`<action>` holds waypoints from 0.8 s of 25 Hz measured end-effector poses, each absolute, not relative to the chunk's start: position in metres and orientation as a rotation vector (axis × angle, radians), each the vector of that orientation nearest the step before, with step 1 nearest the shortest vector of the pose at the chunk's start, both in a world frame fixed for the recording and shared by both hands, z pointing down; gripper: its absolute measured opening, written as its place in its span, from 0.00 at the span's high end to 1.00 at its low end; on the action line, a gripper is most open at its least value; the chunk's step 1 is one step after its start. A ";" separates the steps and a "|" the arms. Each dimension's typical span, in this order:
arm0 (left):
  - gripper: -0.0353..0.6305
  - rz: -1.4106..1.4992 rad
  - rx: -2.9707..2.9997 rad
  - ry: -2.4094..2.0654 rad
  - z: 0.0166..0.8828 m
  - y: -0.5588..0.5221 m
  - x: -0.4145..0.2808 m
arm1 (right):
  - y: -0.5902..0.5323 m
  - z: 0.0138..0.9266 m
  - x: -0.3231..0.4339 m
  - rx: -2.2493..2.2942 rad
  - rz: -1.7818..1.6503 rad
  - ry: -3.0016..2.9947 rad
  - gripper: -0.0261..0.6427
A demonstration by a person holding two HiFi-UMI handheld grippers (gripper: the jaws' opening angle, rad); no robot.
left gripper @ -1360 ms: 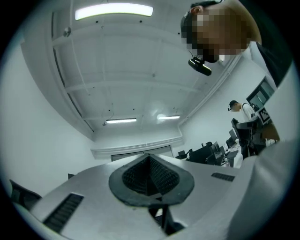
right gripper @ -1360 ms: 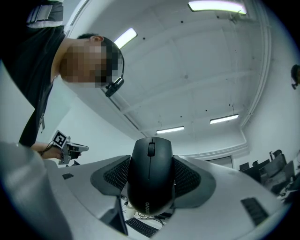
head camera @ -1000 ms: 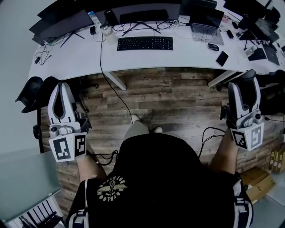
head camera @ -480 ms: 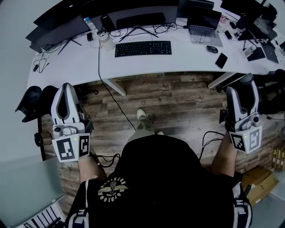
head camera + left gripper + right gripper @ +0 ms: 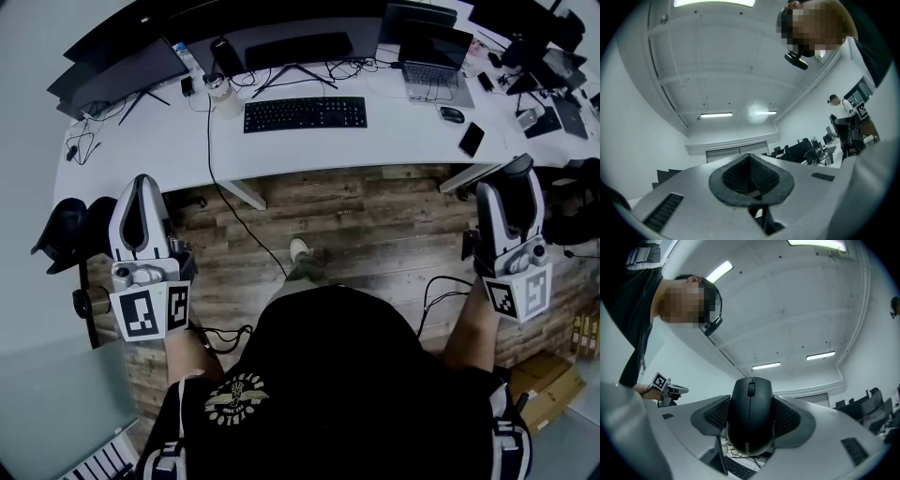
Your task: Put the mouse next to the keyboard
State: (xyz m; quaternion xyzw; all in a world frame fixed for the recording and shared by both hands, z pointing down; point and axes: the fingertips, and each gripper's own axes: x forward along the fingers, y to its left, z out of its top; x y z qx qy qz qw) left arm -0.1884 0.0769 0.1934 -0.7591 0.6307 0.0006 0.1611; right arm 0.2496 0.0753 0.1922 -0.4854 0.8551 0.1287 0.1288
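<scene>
The mouse (image 5: 750, 416) is pinched in the right gripper (image 5: 518, 178), well short of the desk (image 5: 159, 141), so I'd call this the carry. Next it needs bringing forward and setting on the bare desktop just right of the keyboard (image 5: 305, 113). The left gripper (image 5: 142, 192) is pressed together on nothing, and a second mouse (image 5: 452, 114), a phone (image 5: 472, 140) and a laptop (image 5: 437, 70) lie further right, apparently clear of that spot.

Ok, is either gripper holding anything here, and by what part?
The right gripper clamps a black mouse by its two sides; the left gripper is shut on nothing.
</scene>
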 end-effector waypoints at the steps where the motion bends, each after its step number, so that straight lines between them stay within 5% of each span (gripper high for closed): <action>1: 0.94 -0.003 -2.174 1.798 0.195 0.069 -0.189 | 0.069 0.192 0.247 -1.411 0.373 2.489 0.53; 20: 0.94 0.001 -2.269 1.719 0.202 -0.068 -0.223 | -0.033 0.183 0.205 -1.494 0.384 2.475 0.53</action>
